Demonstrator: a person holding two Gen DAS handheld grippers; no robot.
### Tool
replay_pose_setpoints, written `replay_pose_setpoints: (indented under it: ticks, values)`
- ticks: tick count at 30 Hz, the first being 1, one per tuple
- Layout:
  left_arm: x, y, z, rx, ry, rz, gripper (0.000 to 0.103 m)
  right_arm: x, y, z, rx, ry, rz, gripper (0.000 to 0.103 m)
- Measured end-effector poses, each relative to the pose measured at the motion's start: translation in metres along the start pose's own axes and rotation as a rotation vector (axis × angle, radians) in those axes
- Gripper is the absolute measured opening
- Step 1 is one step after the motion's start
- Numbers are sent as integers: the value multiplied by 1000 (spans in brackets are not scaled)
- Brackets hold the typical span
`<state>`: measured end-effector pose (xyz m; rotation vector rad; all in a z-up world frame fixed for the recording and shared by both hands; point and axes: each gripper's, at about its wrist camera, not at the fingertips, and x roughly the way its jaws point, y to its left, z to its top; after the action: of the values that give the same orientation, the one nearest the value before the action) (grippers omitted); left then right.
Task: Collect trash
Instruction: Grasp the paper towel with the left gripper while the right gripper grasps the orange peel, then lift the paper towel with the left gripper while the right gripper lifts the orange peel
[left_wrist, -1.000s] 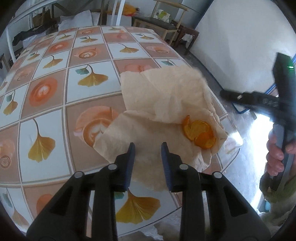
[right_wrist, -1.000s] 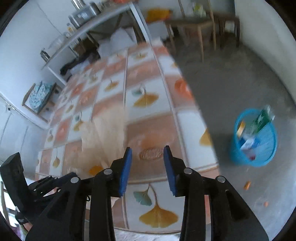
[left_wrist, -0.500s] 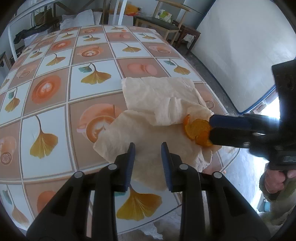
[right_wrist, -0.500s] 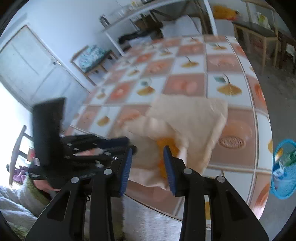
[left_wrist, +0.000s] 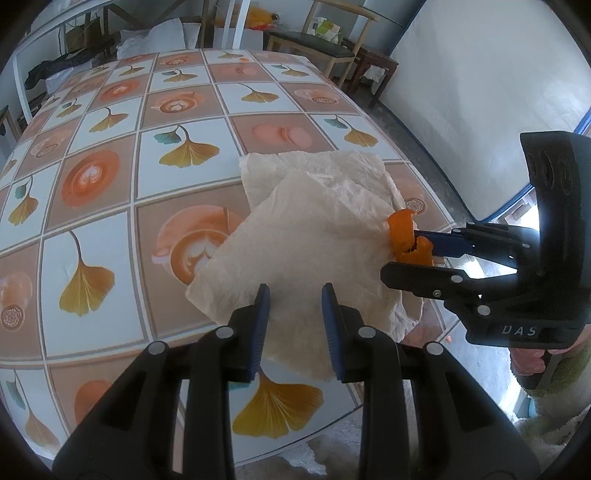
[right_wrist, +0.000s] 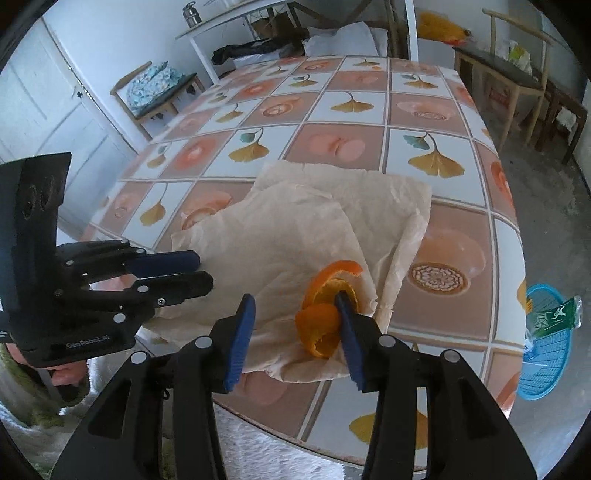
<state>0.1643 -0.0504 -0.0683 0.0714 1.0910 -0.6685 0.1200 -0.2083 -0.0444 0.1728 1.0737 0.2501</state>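
Left wrist view: The left gripper (left_wrist: 295, 317) occupies the lower centre of the frame with its jaws parted to a narrow gap, gripping nothing. Its fingertips sit over the near edge of the crumpled beige paper sheet (left_wrist: 314, 229), which lies in the centre of the frame on the table (left_wrist: 110, 155), covered in a ginkgo-leaf and coffee-cup tile pattern. The orange peel (left_wrist: 406, 238) rests at the right edge of the sheet, centre right of the frame. The right gripper (left_wrist: 413, 254) enters from the right, with one finger above the peel and one below it. Whether the jaws press on the peel cannot be told from this view.

Right wrist view: The right gripper (right_wrist: 295, 332) sits at lower centre with its jaws set wide. The curled orange peel (right_wrist: 327, 306) lies on the paper sheet (right_wrist: 295, 229) between the fingers, touching the inner face of the right-hand finger and clear of the left-hand finger. The left gripper (right_wrist: 203, 273) appears at centre left, jaws nearly together, over the sheet's left edge. A blue trash basket (right_wrist: 550, 354) with packaging inside stands on the floor at the lower right of the frame, beside the table (right_wrist: 369, 110).
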Motion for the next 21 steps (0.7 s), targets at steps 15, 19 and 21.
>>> replay_pose_setpoints:
  ticks: [15,19,21]
  values:
    - [-16,2,-3,-4,-90,-42,33,-36,-43,4,263,-123,272,9]
    - [-37,-3,-5,45,-157,-68,42,-51,-59,6,350,-192,409,9]
    - [-44,-7,-8,85,-167,-103,49,-55,-66,6,390,-220,476,9]
